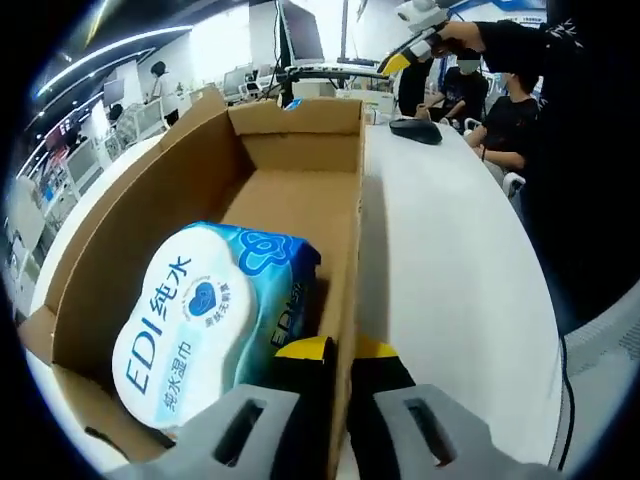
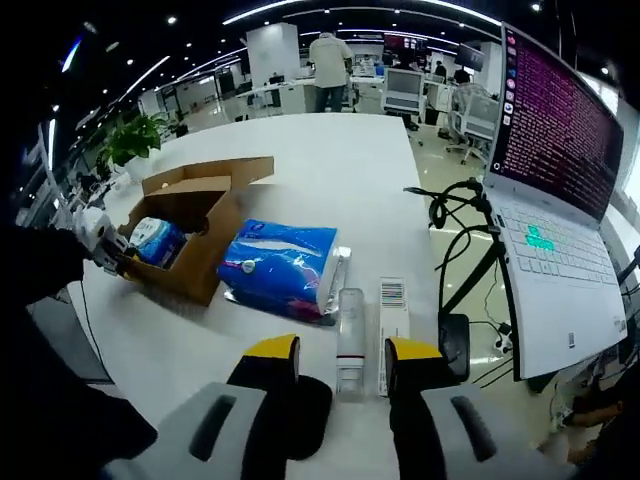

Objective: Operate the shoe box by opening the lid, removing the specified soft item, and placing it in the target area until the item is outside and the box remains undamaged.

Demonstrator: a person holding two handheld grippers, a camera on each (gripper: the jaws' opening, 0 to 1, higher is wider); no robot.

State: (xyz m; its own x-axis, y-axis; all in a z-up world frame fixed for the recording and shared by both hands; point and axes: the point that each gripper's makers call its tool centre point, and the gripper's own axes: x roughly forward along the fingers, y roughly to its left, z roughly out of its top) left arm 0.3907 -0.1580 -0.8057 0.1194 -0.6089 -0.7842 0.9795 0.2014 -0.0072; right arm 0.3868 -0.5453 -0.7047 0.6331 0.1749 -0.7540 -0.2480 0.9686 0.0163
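While the left gripper [image 1: 338,368] straddles the box [image 1: 150,215] wall, its jaws nipped narrow on the cardboard, apparently to steady it, the wipes pack [image 1: 205,320] lies inside against that wall, at the near end. Lid flaps stand open.

From the right gripper view, the right gripper [image 2: 343,362] hovers over the surface [image 2: 330,170] near its front edge, jaws wide and holding nothing, likely free to fetch. A blue pack [image 2: 280,265] lies just beside the box; a laptop [image 2: 550,210] stands along the right edge.

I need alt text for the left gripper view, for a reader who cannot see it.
The left gripper is clamped on the side wall of an open cardboard box, which holds a blue-and-white pack of wet wipes. The box stands on a white table.
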